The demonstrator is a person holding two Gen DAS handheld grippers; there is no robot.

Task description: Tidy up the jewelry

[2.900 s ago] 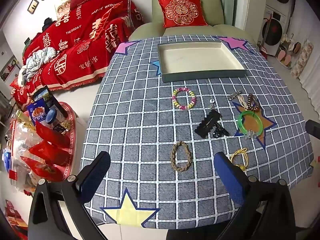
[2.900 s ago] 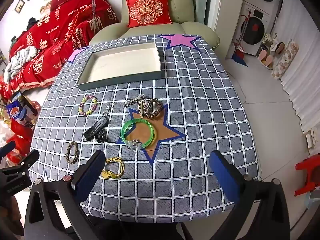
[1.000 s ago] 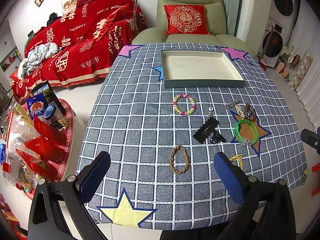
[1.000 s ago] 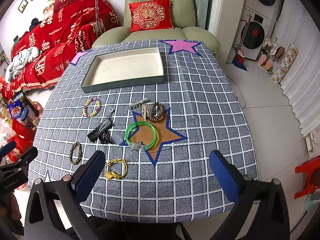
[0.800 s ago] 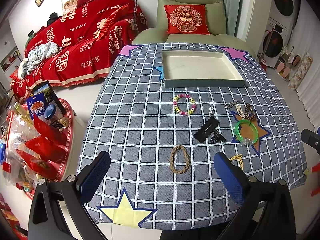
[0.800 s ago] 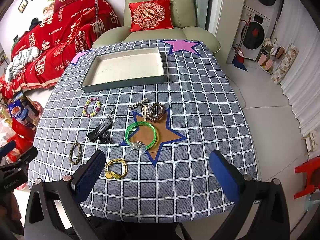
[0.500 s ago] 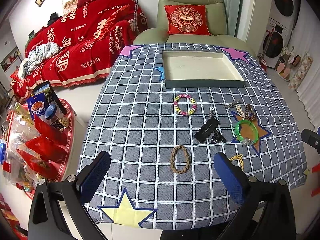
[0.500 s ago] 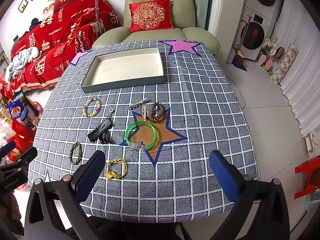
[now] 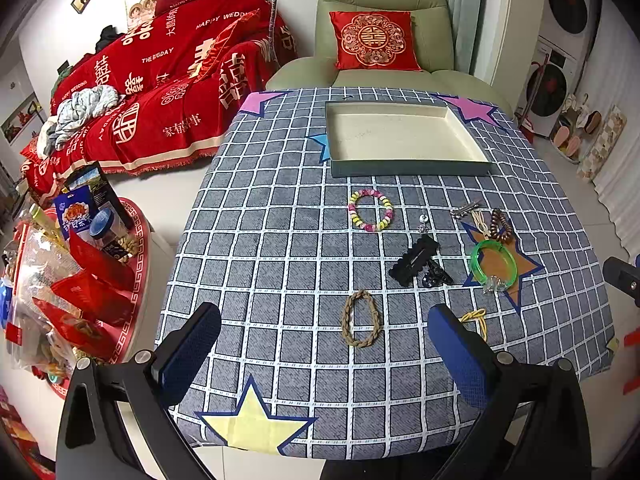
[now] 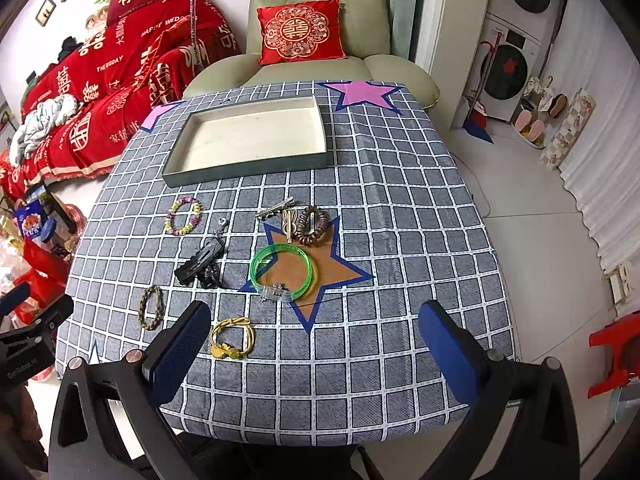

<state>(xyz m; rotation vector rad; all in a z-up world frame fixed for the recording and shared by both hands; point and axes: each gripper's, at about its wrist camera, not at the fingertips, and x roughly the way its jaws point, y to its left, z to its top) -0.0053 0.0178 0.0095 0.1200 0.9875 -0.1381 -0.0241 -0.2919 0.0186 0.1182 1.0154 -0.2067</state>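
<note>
An empty shallow grey tray (image 9: 408,169) (image 10: 248,171) sits at the far side of the checked tablecloth. Loose pieces lie nearer: a pastel bead bracelet (image 9: 370,211) (image 10: 183,216), black hair clips (image 9: 416,262) (image 10: 200,266), a green bangle (image 9: 493,266) (image 10: 285,271), a brown coil tie (image 9: 502,229) (image 10: 313,226), a silver clip (image 9: 464,210) (image 10: 275,208), a braided brown bracelet (image 9: 361,319) (image 10: 151,307) and a yellow cord bracelet (image 9: 476,319) (image 10: 233,338). My left gripper (image 9: 325,354) is open above the table's near edge. My right gripper (image 10: 314,350) is open too, holding nothing.
A green armchair (image 9: 380,36) with a red cushion stands behind the table. A red-covered sofa (image 9: 160,80) is at the left, and a low red table (image 9: 60,280) with snacks sits beside it. Washing machines (image 10: 508,56) stand at the right.
Since the oldest frames both grippers have drawn back and up a little from the table. Over the last second nothing has visibly moved.
</note>
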